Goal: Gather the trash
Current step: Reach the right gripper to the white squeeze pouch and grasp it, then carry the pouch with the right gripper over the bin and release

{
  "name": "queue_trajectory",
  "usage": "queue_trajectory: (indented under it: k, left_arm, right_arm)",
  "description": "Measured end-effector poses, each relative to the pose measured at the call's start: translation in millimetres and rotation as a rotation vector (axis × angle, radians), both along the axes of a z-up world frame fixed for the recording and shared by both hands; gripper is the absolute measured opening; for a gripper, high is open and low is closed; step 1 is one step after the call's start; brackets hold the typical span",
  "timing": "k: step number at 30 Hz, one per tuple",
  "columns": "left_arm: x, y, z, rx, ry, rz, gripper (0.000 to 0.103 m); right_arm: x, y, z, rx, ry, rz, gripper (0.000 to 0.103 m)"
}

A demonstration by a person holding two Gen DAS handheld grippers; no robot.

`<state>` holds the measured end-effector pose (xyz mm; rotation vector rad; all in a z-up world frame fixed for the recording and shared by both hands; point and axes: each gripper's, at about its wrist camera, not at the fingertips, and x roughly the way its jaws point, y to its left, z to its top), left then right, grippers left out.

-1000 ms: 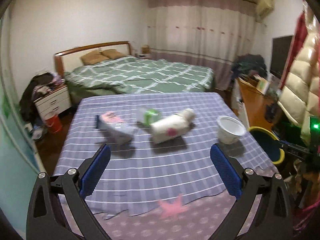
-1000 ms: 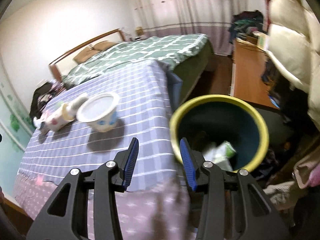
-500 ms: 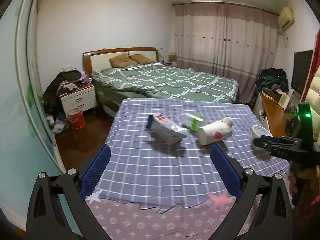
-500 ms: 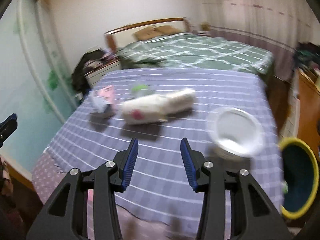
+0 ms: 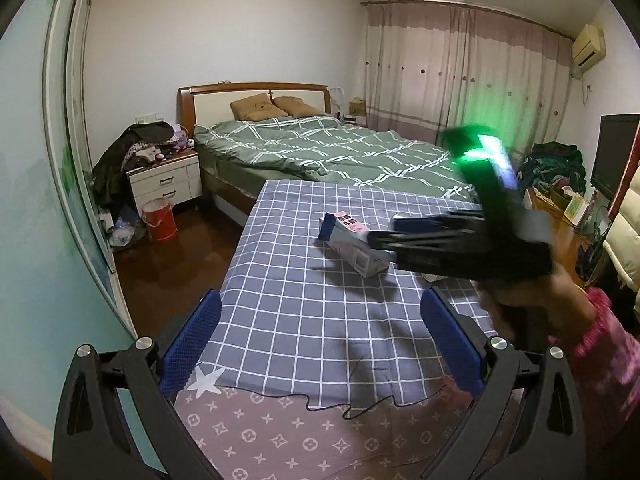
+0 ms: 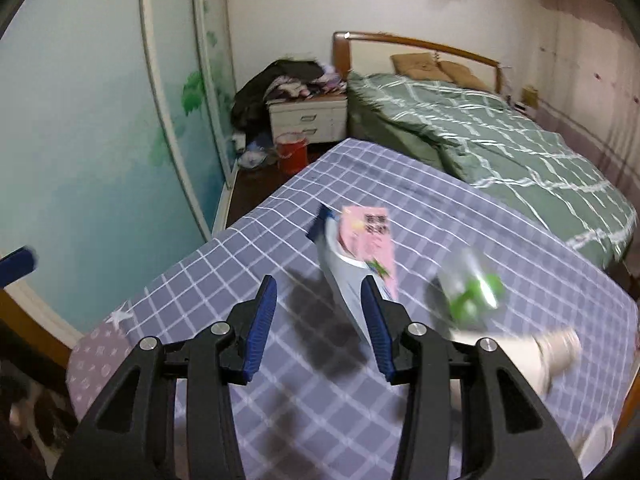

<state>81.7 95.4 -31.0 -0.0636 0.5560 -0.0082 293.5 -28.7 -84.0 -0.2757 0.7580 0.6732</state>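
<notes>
A pink, white and blue carton (image 6: 362, 256) lies on the checked table (image 6: 256, 248); it also shows in the left wrist view (image 5: 352, 240). My right gripper (image 6: 318, 320) is open and empty, just short of the carton, its right finger over the carton's near end. In the left wrist view it (image 5: 386, 234) reaches in from the right. A clear bottle with a green label (image 6: 472, 288) and a white bottle (image 6: 532, 356) lie to the right of the carton. My left gripper (image 5: 320, 346) is open and empty at the table's near edge.
A green bed (image 5: 340, 152) stands behind the table. A nightstand piled with clothes (image 5: 164, 178) and a red bucket (image 5: 160, 220) are at the left. A black cable (image 5: 320, 404) lies on the near cloth. A white bowl rim (image 6: 596, 440) shows at the lower right.
My right gripper has swung left from the bowl and bin side to the carton. My left gripper has pulled back and turned left, and the right gripper now covers the bottles in its view.
</notes>
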Motion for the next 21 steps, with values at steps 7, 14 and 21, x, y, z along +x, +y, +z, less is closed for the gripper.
queue_trajectory:
  k: [7,14,21]
  left_arm:
    - [3,6,-4,-0.013,0.017,0.007,0.098]
    - [7,7,-12,-0.026,0.033,0.006,0.098]
    - [8,7,-12,-0.026,0.036,0.006,0.098]
  right_arm:
    - [31,29,-24,-0.133,-0.020,-0.011,0.042]
    - [40,33,-37,-0.189,0.005,-0.011,0.030]
    - [20,11,-16,-0.069,0.034,-0.027,0.029]
